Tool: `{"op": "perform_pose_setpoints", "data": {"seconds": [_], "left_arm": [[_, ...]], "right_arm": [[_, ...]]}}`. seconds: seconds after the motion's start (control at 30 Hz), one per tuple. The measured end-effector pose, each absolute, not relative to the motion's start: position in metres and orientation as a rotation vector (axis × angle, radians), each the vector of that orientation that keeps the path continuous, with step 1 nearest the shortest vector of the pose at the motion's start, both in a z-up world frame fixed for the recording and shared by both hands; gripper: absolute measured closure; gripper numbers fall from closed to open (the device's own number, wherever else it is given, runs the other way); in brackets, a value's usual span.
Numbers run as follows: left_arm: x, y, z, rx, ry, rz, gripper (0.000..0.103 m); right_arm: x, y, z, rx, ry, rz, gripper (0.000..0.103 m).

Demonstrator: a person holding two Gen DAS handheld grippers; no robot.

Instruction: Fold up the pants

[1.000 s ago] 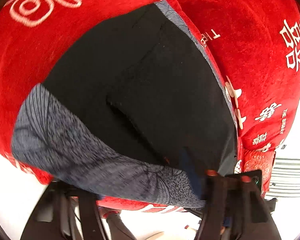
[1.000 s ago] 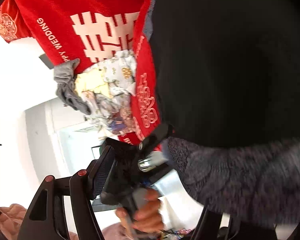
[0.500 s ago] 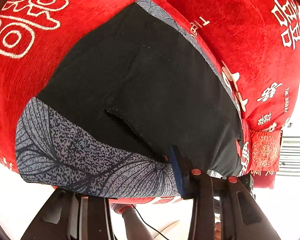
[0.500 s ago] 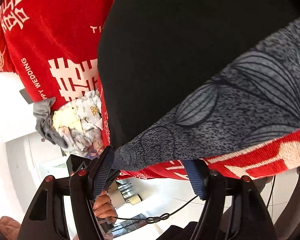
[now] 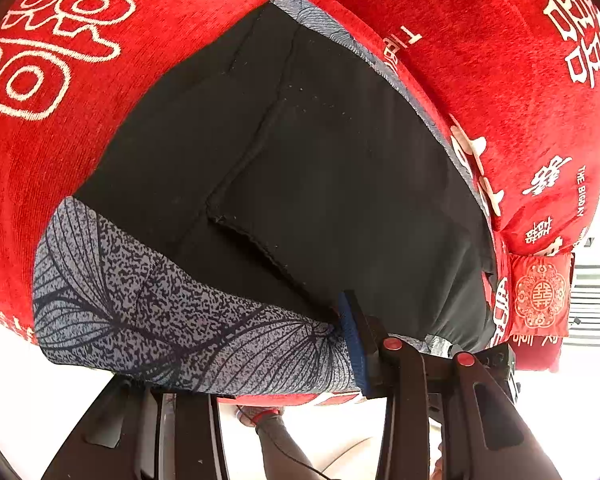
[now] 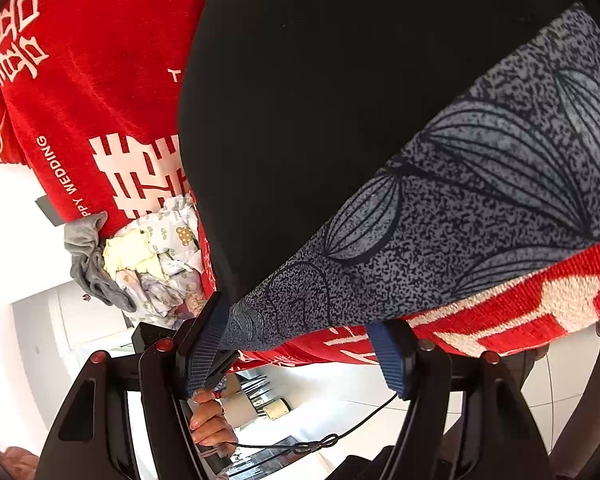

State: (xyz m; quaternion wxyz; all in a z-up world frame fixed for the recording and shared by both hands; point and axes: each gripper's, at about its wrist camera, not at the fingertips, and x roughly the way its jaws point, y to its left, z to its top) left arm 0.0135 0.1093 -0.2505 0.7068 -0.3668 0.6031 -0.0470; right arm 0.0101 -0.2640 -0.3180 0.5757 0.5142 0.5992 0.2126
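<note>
Black pants (image 5: pixel 320 184) with a grey leaf-print waistband (image 5: pixel 172 312) lie flat on a red cloth (image 5: pixel 60 152) with white characters. My left gripper (image 5: pixel 260 356) is shut on the waistband. Its blue right pad (image 5: pixel 350 332) presses into bunched fabric, and its left finger is hidden under the band. In the right wrist view the same pants (image 6: pixel 320 120) fill the top, and the waistband (image 6: pixel 440 220) runs down to a corner. My right gripper (image 6: pixel 296 340) stands open around that corner and the red cloth's edge (image 6: pixel 500 320). Its left pad (image 6: pixel 204 344) touches the corner.
A crumpled pile of grey and printed clothes (image 6: pixel 148 256) sits on the red cloth left of the pants. A red cushion (image 5: pixel 480 60) and a small red emblem pad (image 5: pixel 540 296) border the pants' far side. A hand (image 6: pixel 210 420) grips a handle below, above white floor.
The left gripper's right finger closed inward onto the waistband and has held there since. The right gripper swung from the clothes pile to the waistband corner, which now lies between its fingers.
</note>
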Motion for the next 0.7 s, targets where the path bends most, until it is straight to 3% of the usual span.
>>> {"op": "perform_pose_setpoints", "data": {"seconds": [0.2,0.43,0.7], "left_arm": [[0.013,0.108,-0.252,-0.812,1.342,-0.103,0.062],[0.013,0.107,-0.254,-0.809,1.343,-0.102,0.062],[0.013,0.107,-0.253,-0.809,1.344,-0.102,0.062]], "right_arm": [[0.009,-0.266,-0.319,1.217,1.405,0.485,0.037],[0.007,-0.271,-0.32,1.237,1.392,0.481,0.058],[0.005,-0.273,-0.321,1.222,1.39,0.453,0.058]]}}
